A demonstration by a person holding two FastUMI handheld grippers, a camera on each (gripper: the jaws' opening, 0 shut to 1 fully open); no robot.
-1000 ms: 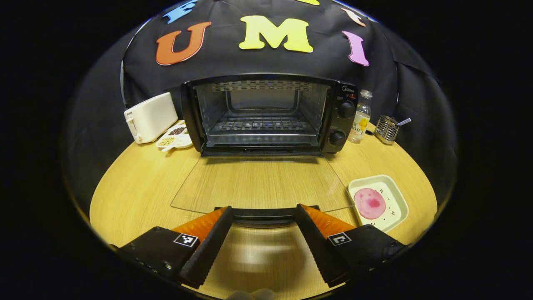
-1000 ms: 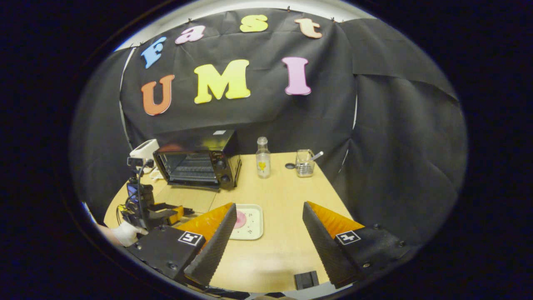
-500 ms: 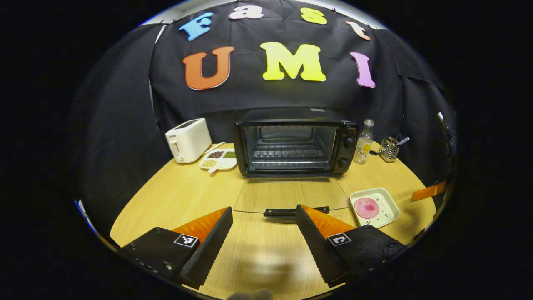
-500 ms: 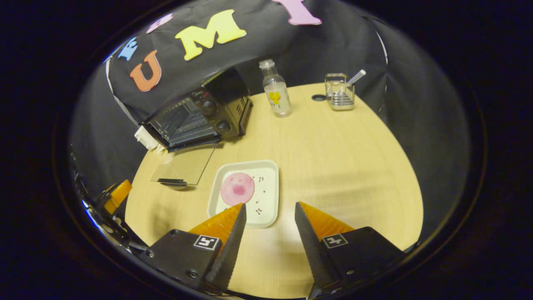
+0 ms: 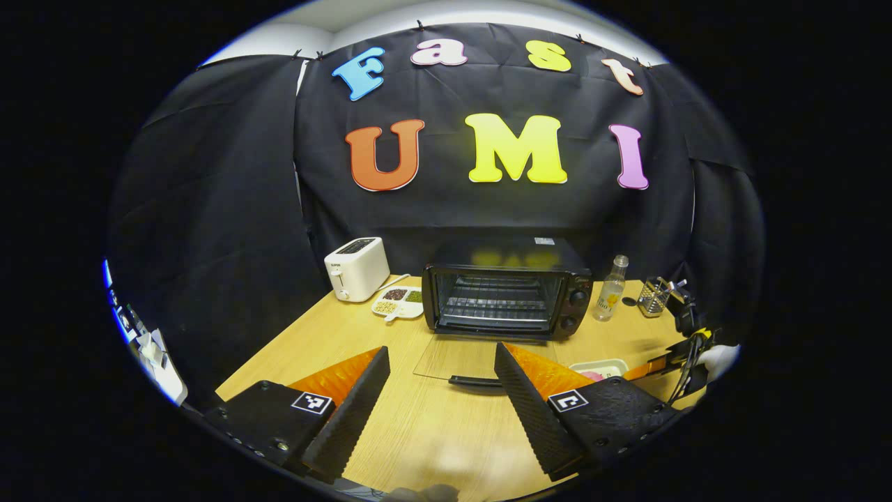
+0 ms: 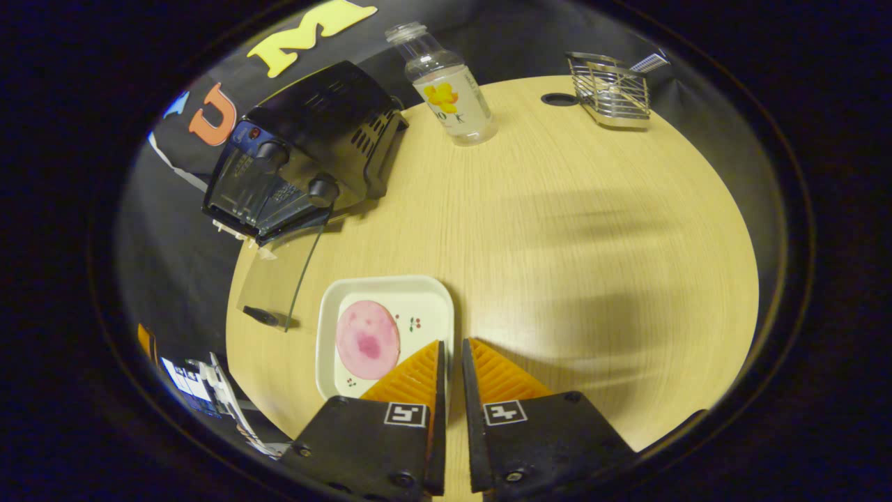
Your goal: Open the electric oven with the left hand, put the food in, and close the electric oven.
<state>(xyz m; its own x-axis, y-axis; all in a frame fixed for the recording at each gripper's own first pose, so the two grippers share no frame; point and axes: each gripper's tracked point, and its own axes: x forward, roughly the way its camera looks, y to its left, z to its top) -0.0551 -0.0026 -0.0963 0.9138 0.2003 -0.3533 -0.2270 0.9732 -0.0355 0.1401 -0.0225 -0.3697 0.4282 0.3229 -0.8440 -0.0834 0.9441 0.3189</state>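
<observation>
The electric oven (image 5: 507, 287) stands at the back of the round wooden table (image 5: 334, 341), its glass door (image 5: 456, 357) folded flat onto the tabletop, rack visible inside. The food, a pink round slice (image 6: 368, 339), lies on a white tray (image 6: 432, 303) just right of the door. The right gripper (image 6: 449, 352) has its fingers nearly together over the tray's right rim; whether they pinch it cannot be told. The left gripper (image 5: 442, 373) hangs wide apart, empty, well short of the door. A toaster (image 5: 357, 268), sectioned dish (image 5: 397, 304), bottle (image 6: 449, 87) and wire holder (image 6: 613, 87) ring the oven. In the left gripper view the tray is mostly hidden behind a finger.
</observation>
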